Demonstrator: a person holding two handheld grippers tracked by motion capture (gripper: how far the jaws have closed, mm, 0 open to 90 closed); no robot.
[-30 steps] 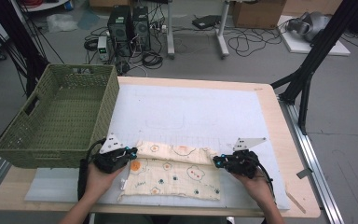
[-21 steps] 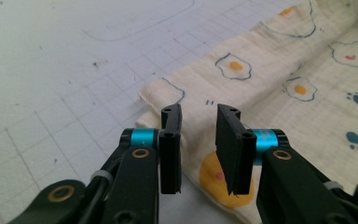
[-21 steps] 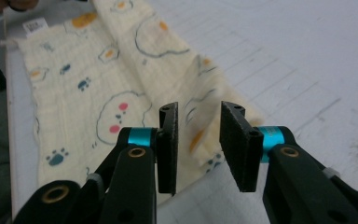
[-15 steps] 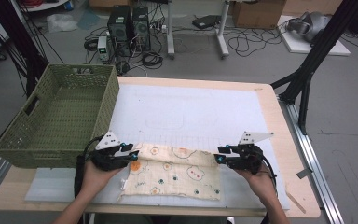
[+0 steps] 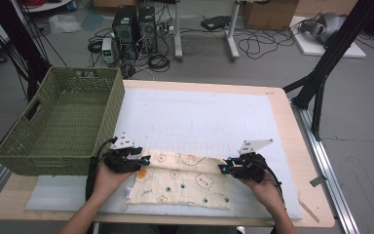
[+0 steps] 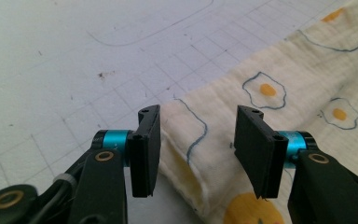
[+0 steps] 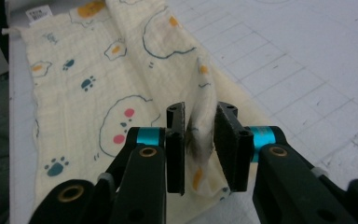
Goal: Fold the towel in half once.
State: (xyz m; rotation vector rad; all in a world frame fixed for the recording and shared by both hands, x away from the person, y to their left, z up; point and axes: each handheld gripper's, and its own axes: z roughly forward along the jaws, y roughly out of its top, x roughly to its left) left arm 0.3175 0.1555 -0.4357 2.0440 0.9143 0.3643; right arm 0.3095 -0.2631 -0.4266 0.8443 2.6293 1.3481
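Pinching cloth [image 7: 121, 70], right tongs [image 7: 200, 140] seemingly.

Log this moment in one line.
left gripper: opening, cloth edge between jaws, unpinched | right gripper: closing on cloth fold | basket: empty

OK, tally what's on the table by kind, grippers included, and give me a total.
Grippers: 2, the left gripper and the right gripper
Printed cloth: 1
Green woven basket: 1
White gridded mat: 1
Total: 5
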